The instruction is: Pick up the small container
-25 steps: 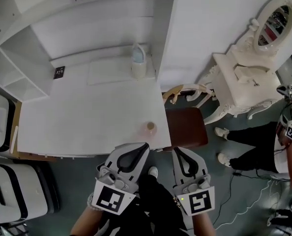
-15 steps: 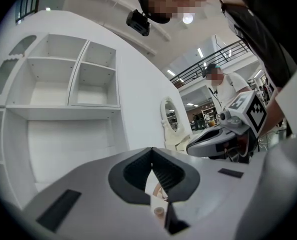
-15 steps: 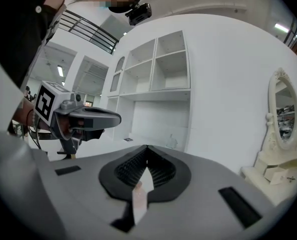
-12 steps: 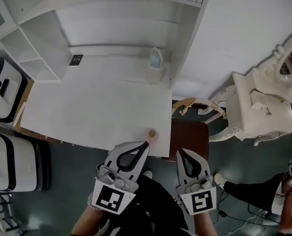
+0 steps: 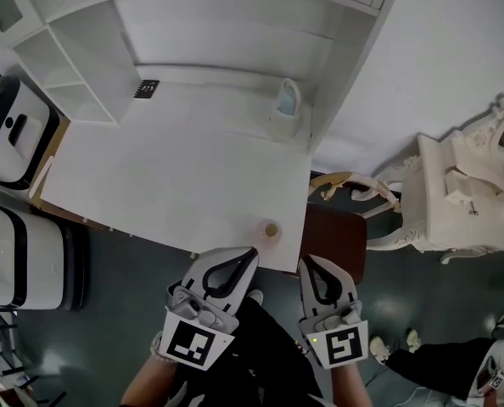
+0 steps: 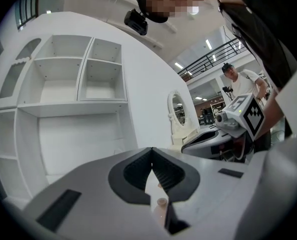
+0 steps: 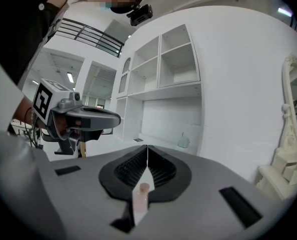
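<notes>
The small container [image 5: 271, 230] stands near the front right corner of the white desk [image 5: 176, 168]. The left tool [image 5: 252, 250] and right tool [image 5: 308, 260] hover just off that edge, jaws together.

White table [image 5: 150, 176], cubby shelves [image 5: 74, 58], dark floor [image 5: 125, 312]

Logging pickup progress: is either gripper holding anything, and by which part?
Nothing is held. The left gripper and right gripper are shut and empty; the small container stands untouched on the table.
</notes>
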`<state>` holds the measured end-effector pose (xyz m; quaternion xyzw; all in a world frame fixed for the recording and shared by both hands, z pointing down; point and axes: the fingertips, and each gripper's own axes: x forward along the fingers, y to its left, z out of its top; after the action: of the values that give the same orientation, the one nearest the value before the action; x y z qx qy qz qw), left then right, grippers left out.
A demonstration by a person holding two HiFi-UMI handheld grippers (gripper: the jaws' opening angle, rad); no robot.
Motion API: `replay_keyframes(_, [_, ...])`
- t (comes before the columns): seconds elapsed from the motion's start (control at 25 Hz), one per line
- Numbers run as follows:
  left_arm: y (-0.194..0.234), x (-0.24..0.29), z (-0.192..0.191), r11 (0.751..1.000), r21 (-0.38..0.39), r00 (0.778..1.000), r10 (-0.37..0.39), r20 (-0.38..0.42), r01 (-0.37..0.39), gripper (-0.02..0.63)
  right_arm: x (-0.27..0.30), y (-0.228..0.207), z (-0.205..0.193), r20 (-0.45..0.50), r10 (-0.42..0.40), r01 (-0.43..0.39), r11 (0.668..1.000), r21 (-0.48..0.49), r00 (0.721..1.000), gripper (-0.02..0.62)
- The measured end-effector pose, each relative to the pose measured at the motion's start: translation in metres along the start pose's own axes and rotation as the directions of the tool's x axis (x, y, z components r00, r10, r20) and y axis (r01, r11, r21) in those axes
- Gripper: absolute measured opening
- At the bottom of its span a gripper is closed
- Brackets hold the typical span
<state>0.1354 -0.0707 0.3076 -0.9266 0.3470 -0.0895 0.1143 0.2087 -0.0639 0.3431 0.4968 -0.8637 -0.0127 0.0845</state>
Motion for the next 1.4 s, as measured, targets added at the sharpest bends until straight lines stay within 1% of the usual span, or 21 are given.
replay_keyframes(0.16, [0.011, -0.001, -0.007, 1.000, 0.017, 1.000, 0.019, -0.018, -0.019, 0.002, 0.012, 0.004, -0.010, -0.018, 0.008, -0.008, 0.999, 0.031, 1.000, 0.003])
replay_keyframes(0.32, [0.023, -0.001, -0.016, 1.000, 0.015, 0.999, 0.013, -0.031, -0.012, 0.002, 0.026, 0.007, -0.019, -0.044, 0.015, -0.012, 0.999, 0.049, 0.999, 0.015])
replay_keyframes(0.48, [0.031, 0.008, -0.025, 1.000, 0.011, 0.999, -0.008, -0.031, 0.009, 0.002, 0.042, 0.004, -0.031, -0.079, 0.017, -0.014, 0.999, 0.049, 0.997, 0.030])
replay_keyframes(0.64, [0.037, 0.015, -0.037, 0.999, -0.020, 0.999, -0.036, -0.039, 0.035, 0.002, 0.056, 0.004, -0.046, -0.116, 0.015, -0.008, 0.998, 0.063, 0.993, 0.052])
replay_keyframes(0.76, [0.039, 0.019, -0.044, 0.998, -0.035, 0.998, -0.050, -0.041, 0.048, 0.002, 0.065, 0.006, -0.056, -0.133, 0.017, -0.007, 0.997, 0.073, 0.991, 0.054])
replay_keyframes(1.04, [0.041, 0.023, -0.062, 0.996, -0.036, 0.994, -0.080, -0.071, 0.078, 0.002, 0.077, 0.006, -0.086, -0.192, 0.014, 0.003, 0.996, 0.090, 0.981, 0.094])
replay_keyframes(1.12, [0.042, 0.021, -0.068, 0.996, -0.048, 0.994, -0.081, -0.077, 0.078, 0.002, 0.079, 0.006, -0.095, -0.202, 0.011, 0.009, 0.995, 0.098, 0.979, 0.097])
replay_keyframes(1.16, [0.042, 0.020, -0.070, 0.996, -0.055, 0.993, -0.081, -0.081, 0.077, 0.002, 0.081, 0.007, -0.099, -0.209, 0.013, 0.008, 0.995, 0.098, 0.978, 0.122])
replay_keyframes(1.32, [0.042, 0.017, -0.079, 0.994, -0.074, 0.991, -0.087, -0.097, 0.080, 0.002, 0.087, 0.010, -0.121, -0.256, 0.027, -0.009, 0.998, 0.069, 0.966, 0.147])
replay_keyframes(1.4, [0.042, 0.016, -0.082, 0.993, -0.077, 0.990, -0.096, -0.101, 0.088, 0.002, 0.091, 0.011, -0.132, -0.279, 0.023, -0.005, 0.998, 0.064, 0.960, 0.158])
